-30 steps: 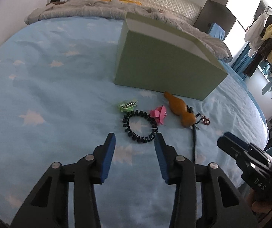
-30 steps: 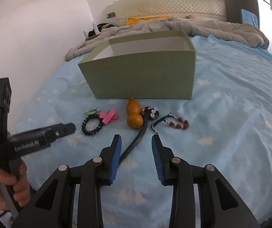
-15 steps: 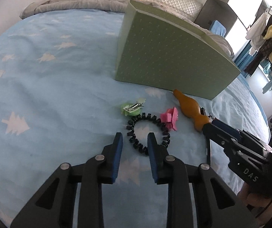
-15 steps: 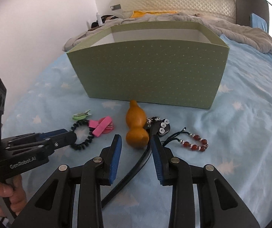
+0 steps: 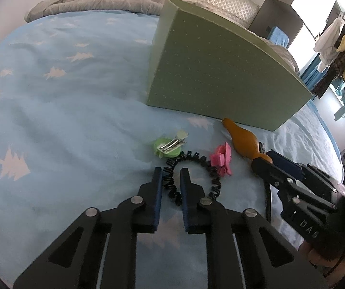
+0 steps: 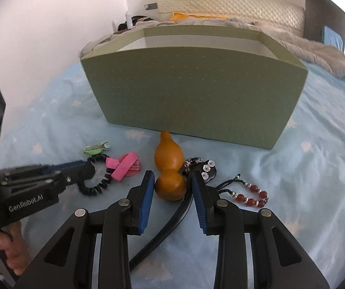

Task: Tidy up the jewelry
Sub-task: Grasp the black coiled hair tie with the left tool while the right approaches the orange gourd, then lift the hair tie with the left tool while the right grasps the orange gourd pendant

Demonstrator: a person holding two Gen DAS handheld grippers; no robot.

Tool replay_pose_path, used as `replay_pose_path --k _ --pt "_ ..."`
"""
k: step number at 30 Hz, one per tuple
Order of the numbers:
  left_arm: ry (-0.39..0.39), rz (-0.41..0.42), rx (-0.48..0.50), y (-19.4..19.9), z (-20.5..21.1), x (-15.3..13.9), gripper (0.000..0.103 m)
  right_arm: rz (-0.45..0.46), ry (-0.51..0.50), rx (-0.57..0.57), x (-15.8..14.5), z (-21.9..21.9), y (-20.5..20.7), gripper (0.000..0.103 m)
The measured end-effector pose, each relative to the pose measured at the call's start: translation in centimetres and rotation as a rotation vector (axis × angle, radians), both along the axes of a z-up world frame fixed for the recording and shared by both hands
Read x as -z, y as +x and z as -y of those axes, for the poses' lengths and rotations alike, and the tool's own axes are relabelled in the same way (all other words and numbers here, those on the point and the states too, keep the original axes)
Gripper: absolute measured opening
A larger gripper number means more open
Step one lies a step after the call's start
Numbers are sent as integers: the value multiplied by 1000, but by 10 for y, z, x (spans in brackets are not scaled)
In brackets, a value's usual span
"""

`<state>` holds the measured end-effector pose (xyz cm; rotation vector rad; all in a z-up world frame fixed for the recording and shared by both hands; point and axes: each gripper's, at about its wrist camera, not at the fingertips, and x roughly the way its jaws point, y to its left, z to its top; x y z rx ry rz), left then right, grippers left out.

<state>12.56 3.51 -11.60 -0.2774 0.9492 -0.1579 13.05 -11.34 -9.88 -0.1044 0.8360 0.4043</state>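
On the bed, the left tool point(image 5: 170, 171) straddles the near-left arc of the black coil hair tie point(image 5: 191, 175), jaws narrow but not yet pinching. The right tool point(image 6: 171, 178), half open, flanks the orange gourd's point(image 6: 169, 168) lower bulb. Only the right view shows the red bead bracelet point(image 6: 249, 193) and the green box's point(image 6: 191, 91) open interior

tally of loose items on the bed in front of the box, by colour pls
Green: 1, hair clip
Pink: 1, bow clip
Black: 2, coil hair tie, headband with white flowers
Orange-brown: 1, gourd
Red: 1, bead bracelet
Total: 6, all outside the green box.
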Motion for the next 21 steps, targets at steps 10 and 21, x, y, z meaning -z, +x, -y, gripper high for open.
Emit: replay_pose_path --k 10,21 --pt "-12 11 12 -3 -1 -8 8 -5 -33 -5 -2 -8 -10 25" --pt "-11 70 -7 -25 -4 -36 8 19 28 50 -28 7 -32 25"
